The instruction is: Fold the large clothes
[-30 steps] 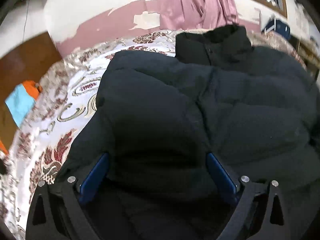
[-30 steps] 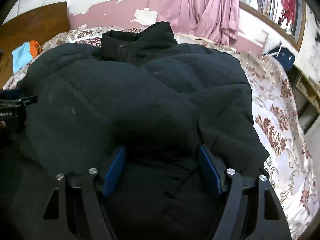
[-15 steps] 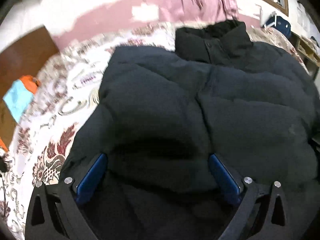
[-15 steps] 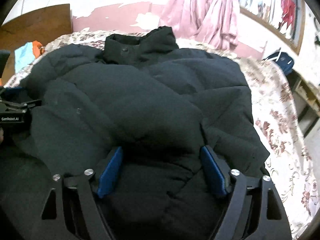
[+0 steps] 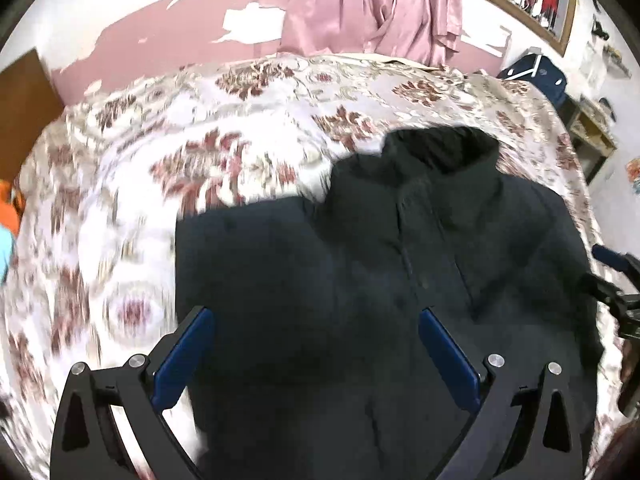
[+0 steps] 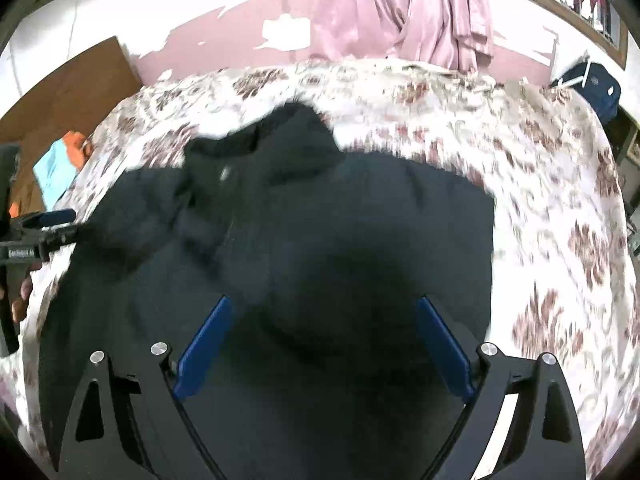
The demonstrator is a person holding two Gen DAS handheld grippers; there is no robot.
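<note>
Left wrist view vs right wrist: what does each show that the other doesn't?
Only the left wrist view: the right claw coming in at the right edge, and a wooden shelf beyond the bed's far right corner.

Only the right wrist view: the left claw at the left edge with fingers of a hand below it, and the brown headboard.

Both: the black jacket on the flowered bedspread, pink cloth hanging on the wall, a blue bag, and each view's own claw standing wide over the jacket.
</note>
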